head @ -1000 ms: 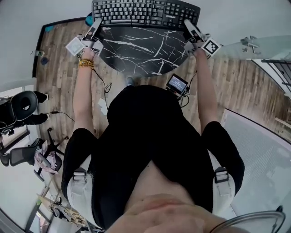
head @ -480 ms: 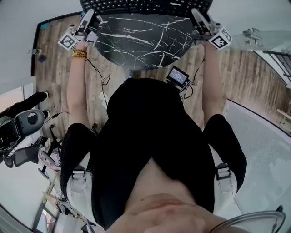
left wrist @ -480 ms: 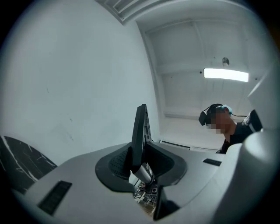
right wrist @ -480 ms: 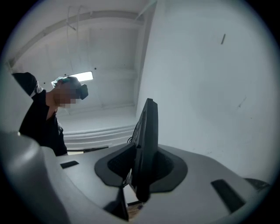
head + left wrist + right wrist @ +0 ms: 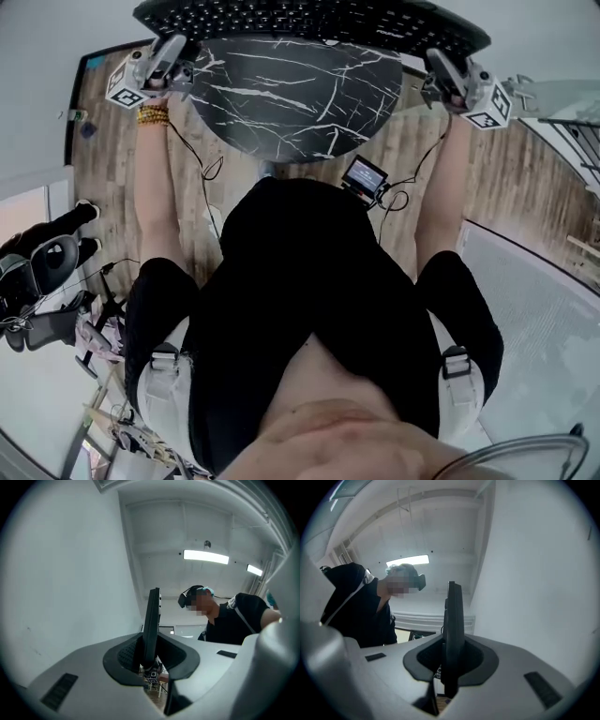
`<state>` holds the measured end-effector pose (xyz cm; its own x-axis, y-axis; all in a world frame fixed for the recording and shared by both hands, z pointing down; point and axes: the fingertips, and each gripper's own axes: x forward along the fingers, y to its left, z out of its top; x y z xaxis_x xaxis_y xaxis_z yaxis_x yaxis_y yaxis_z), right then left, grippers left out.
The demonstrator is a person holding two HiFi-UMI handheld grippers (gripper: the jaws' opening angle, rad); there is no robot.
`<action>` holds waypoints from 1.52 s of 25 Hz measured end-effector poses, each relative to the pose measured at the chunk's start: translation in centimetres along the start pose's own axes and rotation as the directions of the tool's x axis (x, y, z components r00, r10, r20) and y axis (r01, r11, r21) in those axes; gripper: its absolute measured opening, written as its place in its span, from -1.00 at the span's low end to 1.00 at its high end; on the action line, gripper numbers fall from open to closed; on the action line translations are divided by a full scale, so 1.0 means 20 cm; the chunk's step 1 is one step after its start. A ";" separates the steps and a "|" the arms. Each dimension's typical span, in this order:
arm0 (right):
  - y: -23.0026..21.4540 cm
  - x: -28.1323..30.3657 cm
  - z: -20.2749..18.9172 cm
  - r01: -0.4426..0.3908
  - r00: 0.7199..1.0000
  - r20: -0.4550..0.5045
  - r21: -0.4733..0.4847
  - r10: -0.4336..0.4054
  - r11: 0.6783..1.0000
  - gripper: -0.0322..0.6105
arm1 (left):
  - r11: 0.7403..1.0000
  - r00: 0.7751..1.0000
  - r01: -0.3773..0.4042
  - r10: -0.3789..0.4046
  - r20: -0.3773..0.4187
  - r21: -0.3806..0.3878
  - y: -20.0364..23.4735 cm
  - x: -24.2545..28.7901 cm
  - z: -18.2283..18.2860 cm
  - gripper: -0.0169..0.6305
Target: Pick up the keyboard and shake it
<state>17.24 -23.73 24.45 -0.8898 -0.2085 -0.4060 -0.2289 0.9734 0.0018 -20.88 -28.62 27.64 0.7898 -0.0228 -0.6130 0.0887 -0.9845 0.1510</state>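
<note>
The keyboard (image 5: 309, 21) has risen nearer the camera, seemingly clear of the table (image 5: 291, 98). It is black, wide and thin. The left gripper (image 5: 180, 47) and right gripper (image 5: 437, 64) clamp its ends, jaws closing.

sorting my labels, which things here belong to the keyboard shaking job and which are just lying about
Job: keyboard, held up; left claw and right claw, both closing, its ends between them.
Lying about: marble table; small screen; black chair.
</note>
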 end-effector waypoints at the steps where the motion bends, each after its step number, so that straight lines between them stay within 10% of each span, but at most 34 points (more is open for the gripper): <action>1: 0.03 0.01 0.03 -0.024 1.000 0.003 -0.012 0.024 1.000 -0.65 | 0.999 0.999 0.033 -0.033 -0.002 0.018 -0.03 0.01 0.03 -0.68; 10: 0.25 0.10 0.21 -0.180 0.982 0.035 -0.151 0.187 0.972 -0.65 | 0.939 0.962 0.272 -0.260 -0.082 0.210 -0.32 0.08 0.19 -0.70; 20: 0.39 0.01 -0.04 -0.211 0.976 0.048 -0.009 0.211 0.978 -0.65 | 0.946 0.962 0.274 -0.272 -0.036 0.173 -0.46 -0.13 -0.05 -0.70; 28: 0.55 0.06 0.05 -0.302 0.951 0.064 -0.027 0.303 0.953 -0.65 | 0.895 0.922 0.383 -0.384 -0.038 0.228 -0.65 -0.13 -0.07 -0.66; 34: 0.18 0.03 -0.04 -0.056 0.993 0.111 0.091 0.046 0.994 -0.65 | 0.987 0.997 0.068 -0.074 0.032 0.148 -0.34 -0.06 0.03 -0.71; 38: 0.03 0.02 -0.13 0.032 0.987 0.150 0.187 -0.060 0.982 -0.64 | 0.996 0.995 -0.081 0.078 0.068 0.043 -0.16 -0.08 0.01 -0.73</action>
<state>15.71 -23.58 26.61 -0.8050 -0.2503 -0.5379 -0.1790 0.9669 -0.1821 -22.48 -25.51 27.95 0.7509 -0.1110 -0.6510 -0.0017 -0.9861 0.1661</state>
